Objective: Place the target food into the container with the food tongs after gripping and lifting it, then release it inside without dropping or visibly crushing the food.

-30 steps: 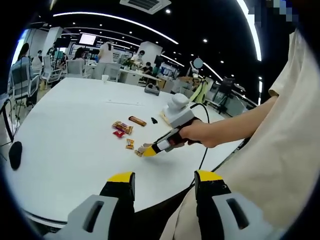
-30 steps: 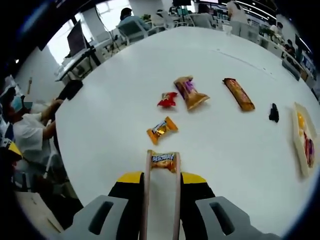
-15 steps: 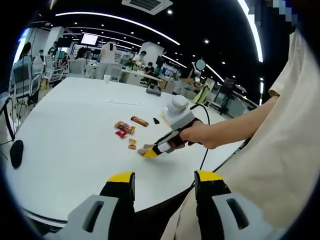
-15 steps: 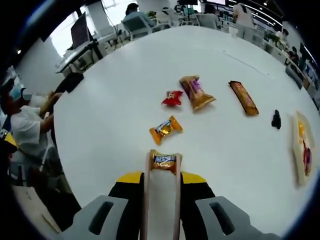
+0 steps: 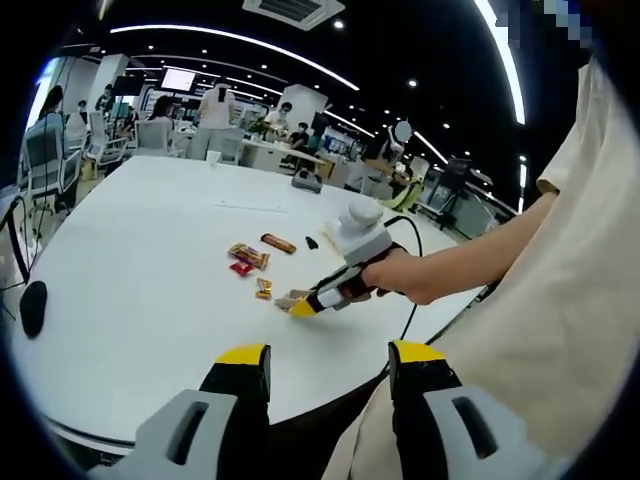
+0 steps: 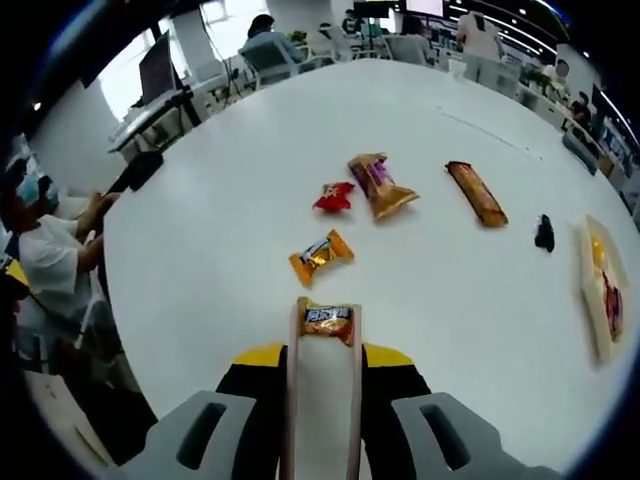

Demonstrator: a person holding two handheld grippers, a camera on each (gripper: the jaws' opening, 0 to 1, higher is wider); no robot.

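**Candy in the tongs: carry it level to the tray**

In the left gripper view, the left gripper (image 5: 325, 365) hangs idle off the table (image 5: 130, 280) edge, jaws spread and holding nothing. In the right gripper view, the right gripper (image 6: 323, 360) is clenched on the tongs (image 6: 322, 400), whose tips pinch an orange candy (image 6: 327, 322) (whether lifted or touching the table, I cannot tell). Another candy (image 6: 321, 256) lies just beyond, other snacks farther off. The tray (image 6: 600, 300) sits well apart at far right. Keep the squeeze steady and light, travel level, and loosen only once over the tray.
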